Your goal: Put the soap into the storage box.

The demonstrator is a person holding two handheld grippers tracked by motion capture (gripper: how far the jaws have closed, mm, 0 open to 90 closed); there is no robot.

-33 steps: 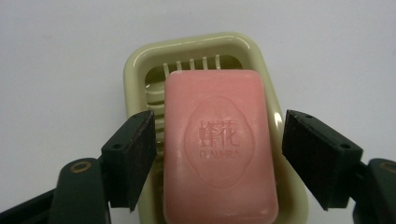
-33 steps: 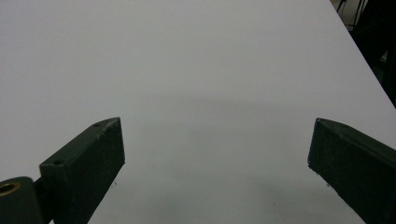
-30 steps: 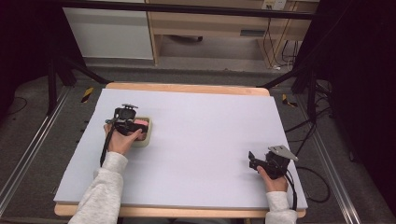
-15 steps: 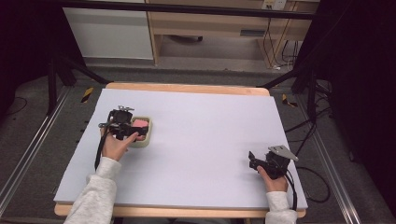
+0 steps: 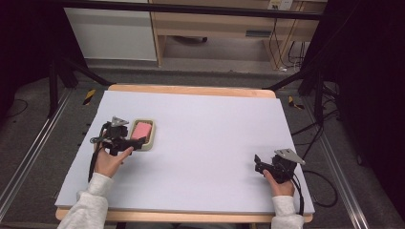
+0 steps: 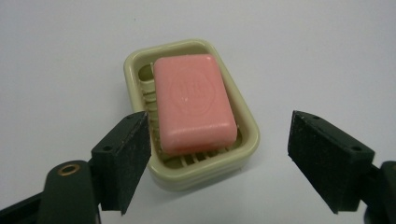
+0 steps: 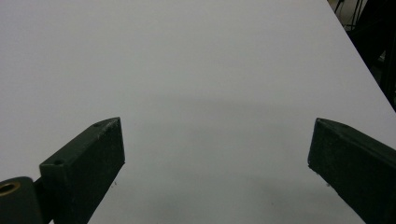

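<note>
Looking at the pink soap [image 6: 194, 100] in its dish [image 6: 248, 140] mid-frame: probably slick, so pinch its long sides. Left tool [image 6: 219, 156] gapes wide, empty; right tool [image 7: 217, 165] too.

The white-topped bench [image 5: 210, 143] carries one obstacle: a cream plastic soap dish [image 5: 143, 134] holding a pink rectangular soap bar [image 6: 194, 100], near the left edge. The left hand-held gripper [image 6: 219, 154], jaws spread, sits just beside it. The centre, far edge and right side lie open. The right hand-held gripper [image 5: 260, 164] occupies the near right corner.
</note>
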